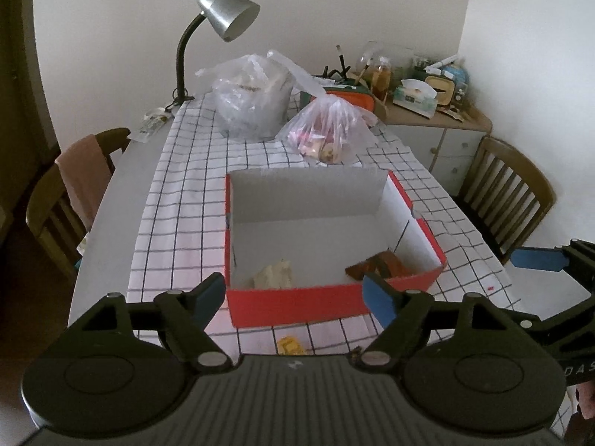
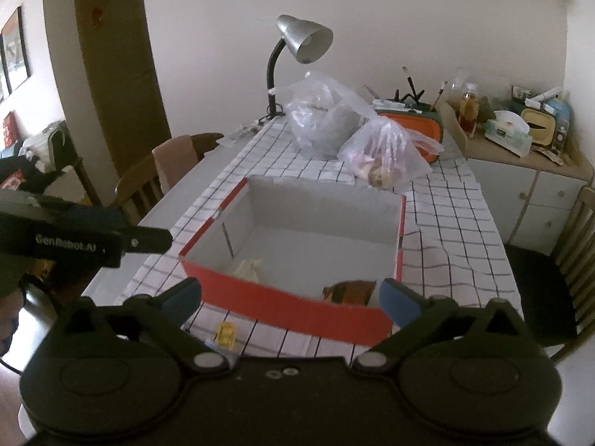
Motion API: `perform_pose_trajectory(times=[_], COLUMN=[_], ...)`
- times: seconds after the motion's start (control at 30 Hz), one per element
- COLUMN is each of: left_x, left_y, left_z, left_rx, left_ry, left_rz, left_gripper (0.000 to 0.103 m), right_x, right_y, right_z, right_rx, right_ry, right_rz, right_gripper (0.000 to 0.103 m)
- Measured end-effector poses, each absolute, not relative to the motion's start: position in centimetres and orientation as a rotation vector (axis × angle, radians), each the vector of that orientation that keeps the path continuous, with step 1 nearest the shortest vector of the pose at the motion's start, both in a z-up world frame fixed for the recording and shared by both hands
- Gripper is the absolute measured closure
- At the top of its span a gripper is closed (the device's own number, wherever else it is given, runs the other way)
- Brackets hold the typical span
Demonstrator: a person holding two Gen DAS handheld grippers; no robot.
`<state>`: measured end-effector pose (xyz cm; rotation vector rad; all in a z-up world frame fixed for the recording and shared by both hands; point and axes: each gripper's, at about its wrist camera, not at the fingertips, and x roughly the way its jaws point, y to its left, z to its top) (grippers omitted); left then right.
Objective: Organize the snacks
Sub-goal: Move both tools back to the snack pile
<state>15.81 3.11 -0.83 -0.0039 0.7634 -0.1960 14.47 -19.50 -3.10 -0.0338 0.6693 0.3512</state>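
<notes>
1. Two snacks already in box (image 1: 297,301): pale one (image 1: 273,275) near left, brown one (image 1: 375,265) near right.
2. Left to pack: yellow snack (image 1: 292,345) on cloth (image 1: 193,186) before box; probably bag (image 1: 327,132) beyond.
3. Spread wide, holding nothing: left gripper (image 1: 295,297), right gripper (image 2: 290,297).
4. Yellow snack just below both grippers, untouched.

black plastic grippers (image 1: 293,297) w/ blue-padded jaws, silver pivot screws, white "genrobot.ai" lettering

Right gripper (image 2: 290,297) gapes empty before the red box (image 2: 286,306) holding two snacks (image 2: 251,267)
</notes>
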Motion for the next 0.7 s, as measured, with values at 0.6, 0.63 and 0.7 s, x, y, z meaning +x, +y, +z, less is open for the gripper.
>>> perform_pose_trajectory(times=[0.6, 0.63, 0.7], left_x=[12.8, 12.9, 12.9], left_y=[8.1, 8.5, 9.3], left_z=[-6.9, -7.5, -8.4], left_rx=[-0.069, -0.069, -0.072], left_ry=[0.906, 0.921, 0.945], left_rz=[-0.167, -0.159, -0.142], left_gripper=[0.001, 0.001, 0.001], right_x=[10.9, 10.8, 10.6], right_y=[-17.3, -17.0, -16.7], right_z=[-9.7, -10.3, -11.3], right_rx=[-0.086, -0.103, -0.130], right_ry=[0.805, 0.820, 0.846], right_rz=[0.519, 0.533, 0.562], right_gripper=[0.000, 0.000, 0.000])
